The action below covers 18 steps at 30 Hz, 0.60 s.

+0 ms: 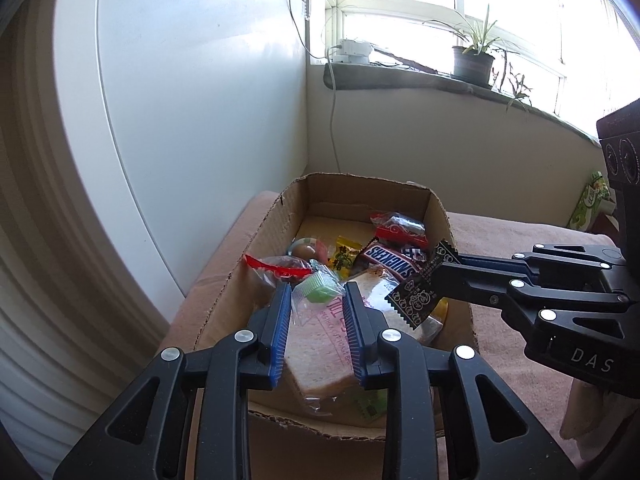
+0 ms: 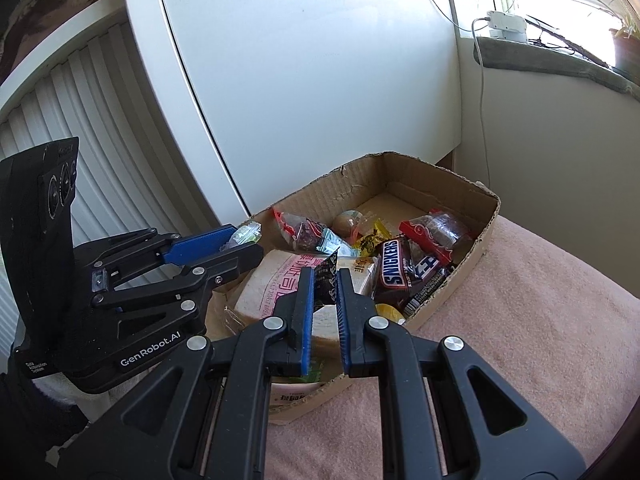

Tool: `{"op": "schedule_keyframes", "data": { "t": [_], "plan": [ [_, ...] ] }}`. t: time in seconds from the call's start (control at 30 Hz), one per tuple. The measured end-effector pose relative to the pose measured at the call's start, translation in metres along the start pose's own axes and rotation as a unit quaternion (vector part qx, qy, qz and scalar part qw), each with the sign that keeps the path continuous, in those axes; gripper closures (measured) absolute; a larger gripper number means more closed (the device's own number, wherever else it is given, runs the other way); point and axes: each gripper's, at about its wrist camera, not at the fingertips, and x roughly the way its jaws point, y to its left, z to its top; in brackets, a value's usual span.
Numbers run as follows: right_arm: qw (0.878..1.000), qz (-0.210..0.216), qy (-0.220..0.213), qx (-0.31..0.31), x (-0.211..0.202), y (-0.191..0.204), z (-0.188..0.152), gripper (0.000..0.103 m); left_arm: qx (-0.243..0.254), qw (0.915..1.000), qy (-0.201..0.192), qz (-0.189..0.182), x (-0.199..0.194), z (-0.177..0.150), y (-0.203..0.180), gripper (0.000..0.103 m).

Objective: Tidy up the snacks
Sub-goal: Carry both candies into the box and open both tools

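Corrugated cardboard box (image 1: 256, 240), matt, torn rough edges. Snack wrappers glossy plastic, e.g. Snickers bar (image 1: 386, 263). Pink cloth (image 2: 520, 320) underneath, soft nap. Cabinet door (image 1: 192, 100) smooth, semi-gloss.

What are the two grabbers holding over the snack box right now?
Left hand-held gripper: green candy packet between its pads. Right hand-held gripper: shut on black packet. Both over the cardboard box. Nothing blocking.

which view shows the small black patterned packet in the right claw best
The left wrist view: the small black patterned packet faces the camera flat, its white print and zigzag edges clear, pinched at the right claw tip above the brown cardboard box. The right wrist view shows only a thin strip of it between that claw's blue pads.
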Motion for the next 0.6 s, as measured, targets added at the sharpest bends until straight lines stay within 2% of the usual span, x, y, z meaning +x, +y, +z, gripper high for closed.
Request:
{"op": "schedule_keyframes", "data": {
  "t": [0.2,0.3,0.37,0.43,0.53,0.6],
  "plan": [
    [1.0,0.0,-0.005,-0.006,-0.002,0.002,0.0,0.092,-0.001,1.0,0.0,0.004,0.0,0.0,0.002,0.076],
    [1.0,-0.003,-0.002,-0.009,-0.002,0.002,-0.001,0.088,-0.003,1.0,-0.002,0.007,-0.001,0.0,0.003,0.069],
    [1.0,-0.01,-0.005,-0.011,-0.003,0.002,-0.002,0.067,-0.005,0.9999,-0.003,0.009,-0.002,0.0,0.004,0.064],
    [1.0,-0.014,-0.011,-0.012,-0.006,0.002,-0.001,0.054,-0.006,0.9999,-0.004,0.011,-0.003,0.0,0.005,0.06],
    [0.999,-0.024,-0.017,-0.015,-0.012,0.001,0.0,0.04,-0.009,0.9998,-0.006,0.016,-0.005,-0.001,0.006,0.048],
    [0.999,-0.03,-0.02,-0.02,-0.016,0.001,0.001,0.032,-0.015,0.9997,-0.007,0.02,-0.007,-0.001,0.008,0.044]
  ]
}}
